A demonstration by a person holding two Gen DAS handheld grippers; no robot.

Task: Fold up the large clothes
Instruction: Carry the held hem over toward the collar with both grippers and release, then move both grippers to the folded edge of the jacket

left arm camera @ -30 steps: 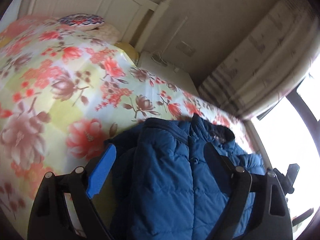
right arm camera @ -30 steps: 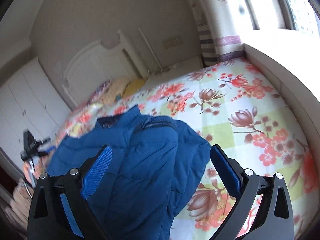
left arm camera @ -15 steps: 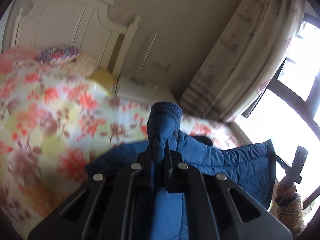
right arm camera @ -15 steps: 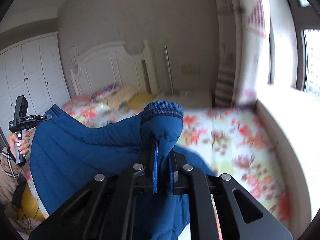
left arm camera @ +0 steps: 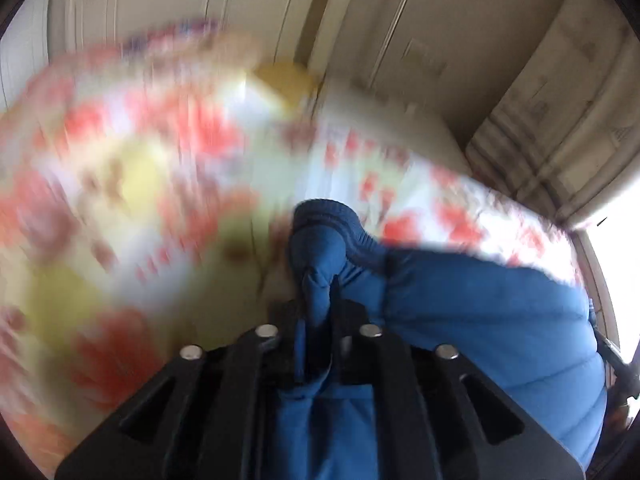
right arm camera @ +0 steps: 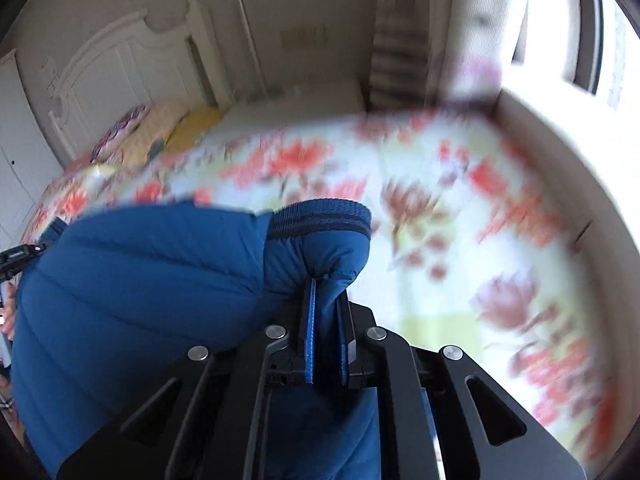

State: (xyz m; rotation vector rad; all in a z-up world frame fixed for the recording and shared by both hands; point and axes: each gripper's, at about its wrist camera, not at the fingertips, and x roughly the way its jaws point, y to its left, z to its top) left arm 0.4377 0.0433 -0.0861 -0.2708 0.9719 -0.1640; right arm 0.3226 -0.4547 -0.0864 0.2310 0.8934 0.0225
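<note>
A blue quilted jacket [left arm camera: 480, 320] hangs between both grippers above the flowered bed [left arm camera: 140, 168]. My left gripper [left arm camera: 320, 292] pinches a fold of a sleeve just below its ribbed cuff [left arm camera: 324, 216]. Its jaws are starting to open, with the fabric still pressed between the pads. In the right wrist view the jacket [right arm camera: 140, 280] spreads to the left. My right gripper [right arm camera: 326, 292] is shut on the other sleeve under its ribbed cuff [right arm camera: 320, 220], and the blue pads squeeze the cloth. Most of the jacket's body is hidden behind the grippers.
The flowered bedspread [right arm camera: 460, 208] is blurred by motion. A white headboard [right arm camera: 120, 68] and pillows [right arm camera: 136, 132] lie at the far end. A curtain [left arm camera: 560, 120] and a pale window ledge [right arm camera: 560, 120] border the bed's side. The left gripper's handle [right arm camera: 16, 256] shows at the left edge.
Both grippers stood open over the jacket lying on the bed, then shut on its sleeves and lifted them. Since then both views have tipped down toward the bedspread.
</note>
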